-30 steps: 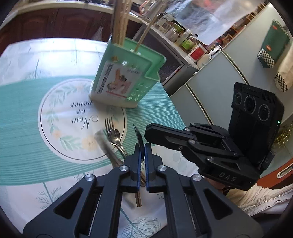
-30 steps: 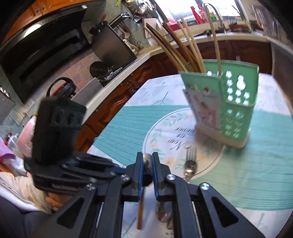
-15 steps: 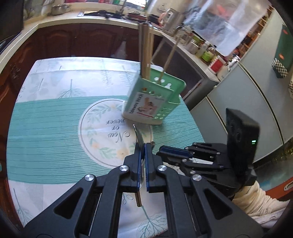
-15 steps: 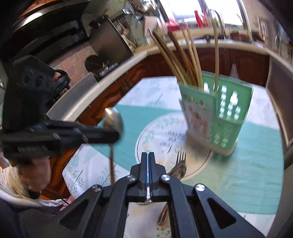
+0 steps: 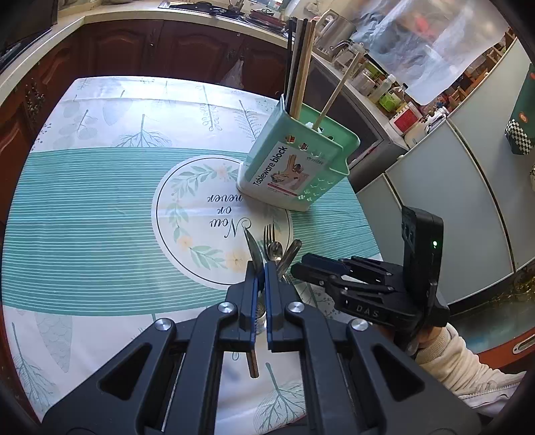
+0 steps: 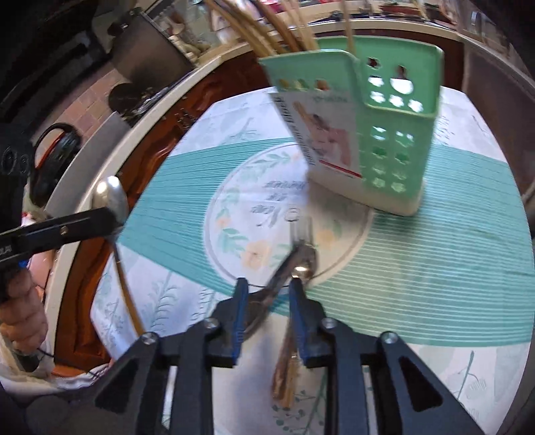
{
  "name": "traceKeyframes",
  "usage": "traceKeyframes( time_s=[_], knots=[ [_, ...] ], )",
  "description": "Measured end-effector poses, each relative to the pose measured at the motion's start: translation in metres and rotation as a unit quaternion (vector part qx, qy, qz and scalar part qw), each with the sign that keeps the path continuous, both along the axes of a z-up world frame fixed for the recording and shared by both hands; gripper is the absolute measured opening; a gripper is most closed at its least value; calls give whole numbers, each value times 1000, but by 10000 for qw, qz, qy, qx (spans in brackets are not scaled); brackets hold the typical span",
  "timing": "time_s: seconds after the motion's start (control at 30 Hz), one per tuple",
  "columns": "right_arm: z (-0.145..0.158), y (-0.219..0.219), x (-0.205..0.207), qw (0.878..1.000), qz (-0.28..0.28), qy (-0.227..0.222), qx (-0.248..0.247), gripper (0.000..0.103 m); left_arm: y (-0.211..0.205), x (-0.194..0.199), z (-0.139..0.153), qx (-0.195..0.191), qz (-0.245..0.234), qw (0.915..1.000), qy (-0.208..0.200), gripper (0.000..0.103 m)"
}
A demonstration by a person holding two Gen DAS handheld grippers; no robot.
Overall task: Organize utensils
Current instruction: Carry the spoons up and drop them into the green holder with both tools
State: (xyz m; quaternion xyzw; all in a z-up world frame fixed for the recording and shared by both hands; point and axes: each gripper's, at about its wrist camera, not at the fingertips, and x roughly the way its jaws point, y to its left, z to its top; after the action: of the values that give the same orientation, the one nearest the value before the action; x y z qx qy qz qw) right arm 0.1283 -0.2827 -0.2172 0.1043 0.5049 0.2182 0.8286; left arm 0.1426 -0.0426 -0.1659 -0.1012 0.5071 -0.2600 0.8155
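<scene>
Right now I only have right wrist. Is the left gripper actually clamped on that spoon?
Observer: Yes. In the left wrist view, the left gripper is shut on the spoon, with the wooden handle poking out behind the pads.
Operator: My pile is blurred. What's in it?
Observer: A fork, a second spoon and another steel utensil, lying together beside your open right gripper.
Operator: Can you read the holder label?
Observer: The green holder reads "Tableware block".

Dark wooden cabinets (image 5: 133, 47) under a pale countertop (image 5: 187, 15), grey-green fridge (image 5: 444, 187) beside
</scene>
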Motion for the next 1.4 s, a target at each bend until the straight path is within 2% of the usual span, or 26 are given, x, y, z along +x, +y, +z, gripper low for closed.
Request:
traceKeyframes(
  time_s=[0.33, 0.37, 0.4, 0.5, 0.63, 0.73, 0.83, 0.9, 0.93, 1.1, 1.2, 1.3, 1.4],
  knots=[
    [-22, -5, 23, 9992, -121, -16, 378, 29, -10, 7, 4, 125, 11, 9999, -83, 1],
    [-24, -5, 24, 9991, -108, -19, 402, 25, -11, 7, 7, 133, 18, 9998, -140, 1],
    [-24, -5, 24, 9990, -107, -49, 421, 10, -13, 7, 12, 145, 13, 9996, -228, 1],
    [-15, -6, 16, 9984, -97, -224, 508, 4, -25, 6, 35, 212, -15, 9979, -614, 1],
    [32, -4, -2, 9952, -167, -961, 46, 3, -50, 10, 80, 265, -76, 9908, -1324, 1],
    [79, -14, -11, 9856, -402, -1629, -215, 3, -73, 18, 113, 286, -117, 9831, -1807, 1],
    [130, -30, -13, 9663, -906, -2345, -556, 3, -95, 33, 139, 213, -14, 9760, -2168, 1],
    [151, -38, -10, 9517, -1234, -2678, -860, 3, -109, 44, 151, 115, 134, 9708, -2391, 1],
    [163, -42, -5, 9406, -1472, -2855, -1100, 3, -114, 50, 154, 69, 185, 9692, -2453, 1],
    [179, -54, 18, 9210, -1811, -3131, -1447, 3, -141, 88, 148, -161, 497, 9675, -2475, 1],
    [169, -53, 30, 9170, -1732, -3203, -1626, 3, -152, 113, 132, -230, 653, 9684, -2394, 1],
    [155, -48, 36, 9067, -1644, -3379, -1914, 3, -162, 132, 110, -206, 744, 9699, -2308, 1],
    [143, -46, 43, 9061, -1530, -3404, -1993, 3, -171, 142, 91, -111, 756, 9691, -2347, 1]
  ],
)
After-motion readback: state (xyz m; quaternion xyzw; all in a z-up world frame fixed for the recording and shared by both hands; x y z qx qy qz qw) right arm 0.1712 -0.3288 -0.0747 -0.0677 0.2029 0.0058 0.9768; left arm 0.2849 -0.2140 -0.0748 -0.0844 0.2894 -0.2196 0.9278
